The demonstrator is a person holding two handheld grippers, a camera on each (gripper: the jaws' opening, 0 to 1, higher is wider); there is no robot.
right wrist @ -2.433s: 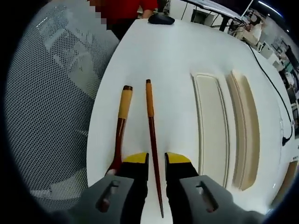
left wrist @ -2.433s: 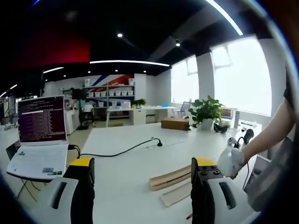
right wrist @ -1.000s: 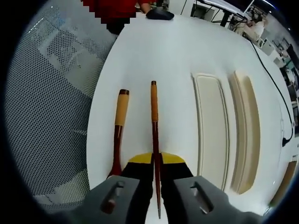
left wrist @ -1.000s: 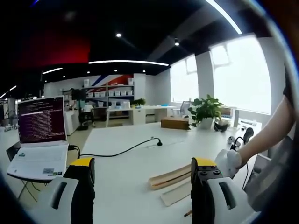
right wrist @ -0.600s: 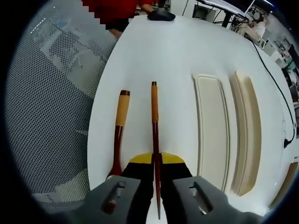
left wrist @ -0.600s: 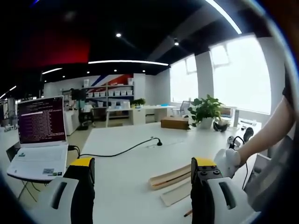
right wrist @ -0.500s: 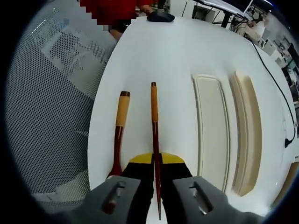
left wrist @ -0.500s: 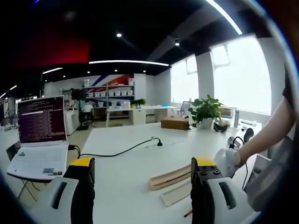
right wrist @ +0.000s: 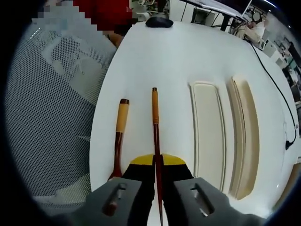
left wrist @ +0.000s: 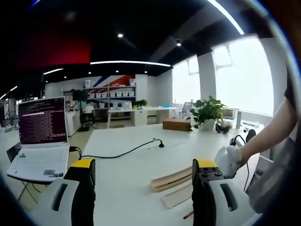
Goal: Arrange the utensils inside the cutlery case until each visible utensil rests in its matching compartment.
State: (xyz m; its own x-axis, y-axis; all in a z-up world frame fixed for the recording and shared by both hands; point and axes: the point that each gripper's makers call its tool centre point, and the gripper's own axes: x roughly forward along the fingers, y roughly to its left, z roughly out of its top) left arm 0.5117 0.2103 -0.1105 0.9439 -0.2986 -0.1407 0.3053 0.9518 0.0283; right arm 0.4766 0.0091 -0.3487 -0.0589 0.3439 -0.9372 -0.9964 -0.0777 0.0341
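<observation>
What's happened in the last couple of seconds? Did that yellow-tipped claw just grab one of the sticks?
Yes. The right gripper was open around the chopsticks 2.4 s ago; its jaws have since shut on them and stayed clamped. The spoon still lies beside them on the table, and the cutlery case has not moved. The left gripper stays open and idle, looking across the room.

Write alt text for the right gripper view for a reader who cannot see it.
The right gripper is shut on a dark red chopstick that points away over a white table. A wooden-handled spoon lies on the table just left of it, and a cream cutlery case with its lid alongside lies to the right.
</observation>
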